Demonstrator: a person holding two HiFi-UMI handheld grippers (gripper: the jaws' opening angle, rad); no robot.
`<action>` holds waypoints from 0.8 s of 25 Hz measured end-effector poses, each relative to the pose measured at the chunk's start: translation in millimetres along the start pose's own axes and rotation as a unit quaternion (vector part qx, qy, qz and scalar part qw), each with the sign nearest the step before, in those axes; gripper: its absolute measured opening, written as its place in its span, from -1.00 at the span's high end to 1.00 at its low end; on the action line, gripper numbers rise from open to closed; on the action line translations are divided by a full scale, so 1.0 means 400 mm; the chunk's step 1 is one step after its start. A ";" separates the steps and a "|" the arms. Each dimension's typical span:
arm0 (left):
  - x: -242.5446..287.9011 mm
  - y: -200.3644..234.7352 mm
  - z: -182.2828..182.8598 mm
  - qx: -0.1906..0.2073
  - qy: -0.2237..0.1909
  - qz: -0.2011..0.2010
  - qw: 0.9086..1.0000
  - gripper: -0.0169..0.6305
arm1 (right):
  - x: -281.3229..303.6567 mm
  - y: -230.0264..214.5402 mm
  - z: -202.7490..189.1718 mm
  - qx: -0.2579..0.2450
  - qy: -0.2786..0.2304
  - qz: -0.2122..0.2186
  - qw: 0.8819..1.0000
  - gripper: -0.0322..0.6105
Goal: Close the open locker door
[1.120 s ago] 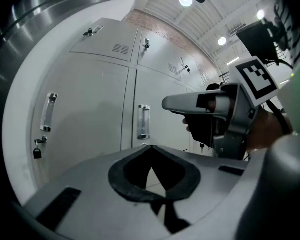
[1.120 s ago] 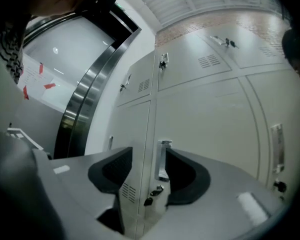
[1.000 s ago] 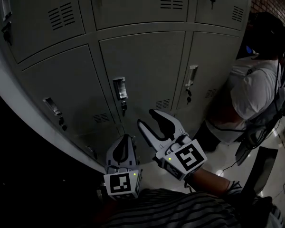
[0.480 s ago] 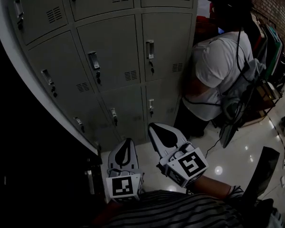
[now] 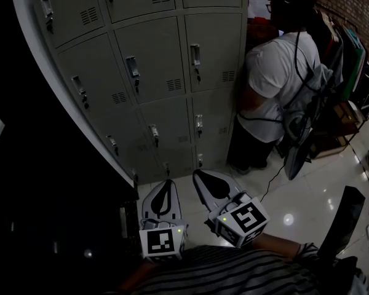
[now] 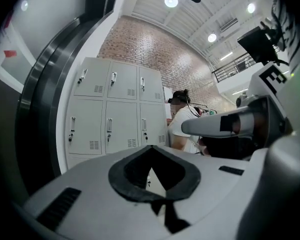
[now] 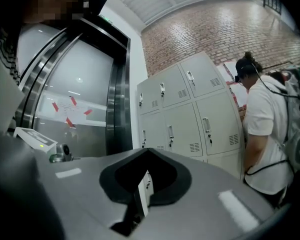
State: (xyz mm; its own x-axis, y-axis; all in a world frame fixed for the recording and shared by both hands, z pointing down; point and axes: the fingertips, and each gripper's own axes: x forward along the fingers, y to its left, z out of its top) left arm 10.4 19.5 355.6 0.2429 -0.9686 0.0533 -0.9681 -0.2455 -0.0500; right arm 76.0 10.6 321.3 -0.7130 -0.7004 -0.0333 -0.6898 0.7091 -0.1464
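A bank of grey lockers [image 5: 154,72] stands ahead, and every door in view lies flush, each with a handle and a key lock. The same lockers [image 6: 112,114] show in the left gripper view and the lockers [image 7: 190,109] in the right gripper view, doors flat there too. My left gripper [image 5: 166,184] is held low over the floor, well short of the lockers, jaws shut on nothing. My right gripper [image 5: 201,176] hangs beside it, also shut and empty. The left gripper [image 6: 151,148] and right gripper [image 7: 147,151] show closed tips in their own views.
A person in a white shirt [image 5: 273,66] with straps and cables stands against the lockers' right end. The shiny tiled floor [image 5: 307,189] reflects lights. A dark panel [image 5: 341,223] leans at lower right. Steel lift doors [image 7: 75,109] with red tape stand left of the lockers.
The right gripper's jaws have gone from open to shut. The lockers now sit farther off and higher in the head view, with more floor showing. The left gripper stayed shut.
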 end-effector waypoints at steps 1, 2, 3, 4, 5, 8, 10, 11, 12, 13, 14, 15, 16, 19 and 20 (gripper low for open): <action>-0.014 0.007 0.004 0.001 -0.002 -0.001 1.000 0.93 | -0.002 0.014 0.001 0.002 -0.002 -0.002 1.000 0.90; -0.028 0.017 0.007 0.003 -0.004 -0.002 1.000 0.93 | -0.001 0.030 -0.001 0.005 -0.002 -0.004 1.000 0.90; -0.043 0.031 0.010 0.004 -0.006 -0.003 1.000 0.93 | 0.002 0.048 -0.003 0.007 -0.002 -0.007 1.000 0.90; -0.059 0.048 0.013 0.005 -0.008 -0.003 1.000 0.93 | 0.008 0.069 -0.004 0.008 -0.002 -0.009 1.000 0.90; -0.075 0.067 0.016 0.005 -0.009 -0.002 1.000 0.93 | 0.017 0.093 -0.004 0.005 -0.005 -0.008 1.000 0.90; -0.118 0.115 0.022 0.004 -0.013 0.002 1.000 0.93 | 0.039 0.162 -0.008 -0.006 -0.010 -0.001 1.000 0.90; -0.137 0.130 0.021 0.005 -0.011 0.000 1.000 0.93 | 0.048 0.195 -0.009 -0.008 -0.007 0.001 1.000 0.90; -0.145 0.136 0.022 0.005 -0.010 -0.003 1.000 0.93 | 0.053 0.209 -0.008 -0.008 -0.006 0.001 1.000 0.90; -0.152 0.142 0.023 0.006 -0.012 -0.007 1.000 0.93 | 0.058 0.224 -0.006 -0.009 -0.005 0.001 1.000 0.90; -0.158 0.147 0.023 0.008 -0.014 -0.010 1.000 0.93 | 0.063 0.237 -0.006 -0.012 -0.004 0.000 1.000 0.90; -0.164 0.153 0.022 0.008 -0.015 -0.012 1.000 0.93 | 0.068 0.247 -0.008 -0.013 -0.004 0.000 1.000 0.90; -0.168 0.158 0.019 0.009 -0.016 -0.014 1.000 0.93 | 0.072 0.255 -0.012 -0.015 -0.004 -0.001 1.000 0.90; -0.172 0.164 0.017 0.009 -0.017 -0.014 1.000 0.93 | 0.077 0.262 -0.014 -0.016 -0.005 -0.001 1.000 0.90; -0.180 0.177 0.020 0.013 -0.021 -0.014 1.000 0.93 | 0.086 0.275 -0.015 -0.024 -0.008 0.000 1.000 0.90; -0.180 0.180 0.023 0.013 -0.021 -0.014 1.000 0.93 | 0.088 0.278 -0.012 -0.026 -0.007 0.000 1.000 0.90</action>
State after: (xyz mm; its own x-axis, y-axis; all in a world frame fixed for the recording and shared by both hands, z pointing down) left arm -76.0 71.3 338.9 0.2719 -0.9622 0.0122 -0.9594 -0.2721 -0.0742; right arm -26.2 65.2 308.5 -0.7108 -0.7018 -0.0470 -0.6961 0.7115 -0.0955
